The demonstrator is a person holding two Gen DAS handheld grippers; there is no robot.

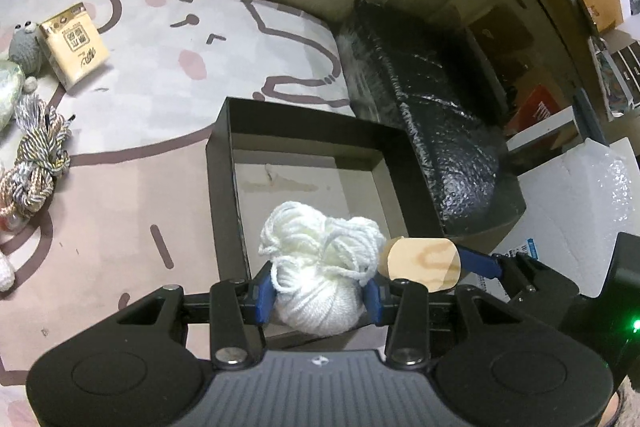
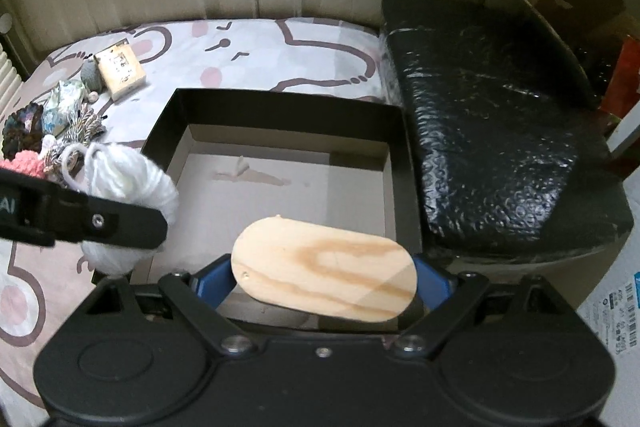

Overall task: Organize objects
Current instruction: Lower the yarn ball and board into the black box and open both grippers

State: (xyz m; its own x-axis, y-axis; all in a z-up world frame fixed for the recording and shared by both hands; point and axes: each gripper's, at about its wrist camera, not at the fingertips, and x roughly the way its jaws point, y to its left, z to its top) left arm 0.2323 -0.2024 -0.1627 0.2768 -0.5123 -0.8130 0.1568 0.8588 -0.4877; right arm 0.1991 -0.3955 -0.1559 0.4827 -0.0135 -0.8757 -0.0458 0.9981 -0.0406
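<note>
Both loads up at the box (image 2: 276,115) now. Left gripper (image 1: 320,293) clamped on the yarn (image 1: 320,267), pads pinching the ball low so loose loops spill on top; it hangs over the box's near-left edge. Right gripper (image 2: 324,281) clamped on the wood piece (image 2: 324,267) by its long ends, held flat over the near wall. Box floor bare, prob both go in next. More clutter waits far left on the mat (image 1: 160,75), w/ a tissue pack (image 1: 74,43) there.

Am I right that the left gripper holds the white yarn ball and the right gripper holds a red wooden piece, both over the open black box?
Not quite: in the right wrist view, the wooden piece in the right gripper is pale natural wood, not red. The left gripper does hold the white yarn ball over the black box.
</note>
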